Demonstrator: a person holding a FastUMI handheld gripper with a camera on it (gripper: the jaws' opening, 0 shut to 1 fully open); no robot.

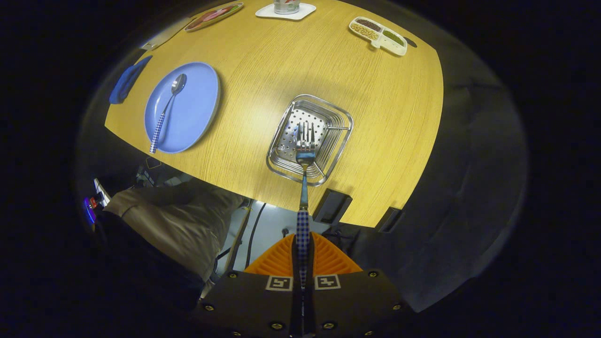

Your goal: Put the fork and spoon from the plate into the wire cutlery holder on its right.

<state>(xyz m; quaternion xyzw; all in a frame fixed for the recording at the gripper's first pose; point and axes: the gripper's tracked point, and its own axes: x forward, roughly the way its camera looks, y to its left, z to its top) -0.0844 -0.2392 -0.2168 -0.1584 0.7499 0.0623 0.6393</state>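
My gripper (pixel 303 249) is shut on the checked handle of the fork (pixel 304 178), which sticks straight ahead from between the fingers. The fork's tines hang high over the wire cutlery holder (pixel 339 141), a square metal basket with a perforated floor on the wooden table. To the holder's left lies the blue plate (pixel 195 112). The spoon (pixel 167 108) with a checked handle rests on it, bowl away from me, handle end poking over the plate's near rim.
A blue cloth (pixel 126 80) lies left of the plate. At the far side of the table (pixel 385 108) are a divided snack tray (pixel 378 35), a white coaster with a glass (pixel 285 9) and a patterned dish (pixel 213 15). A person's trouser leg (pixel 178 220) is below the table's near edge.
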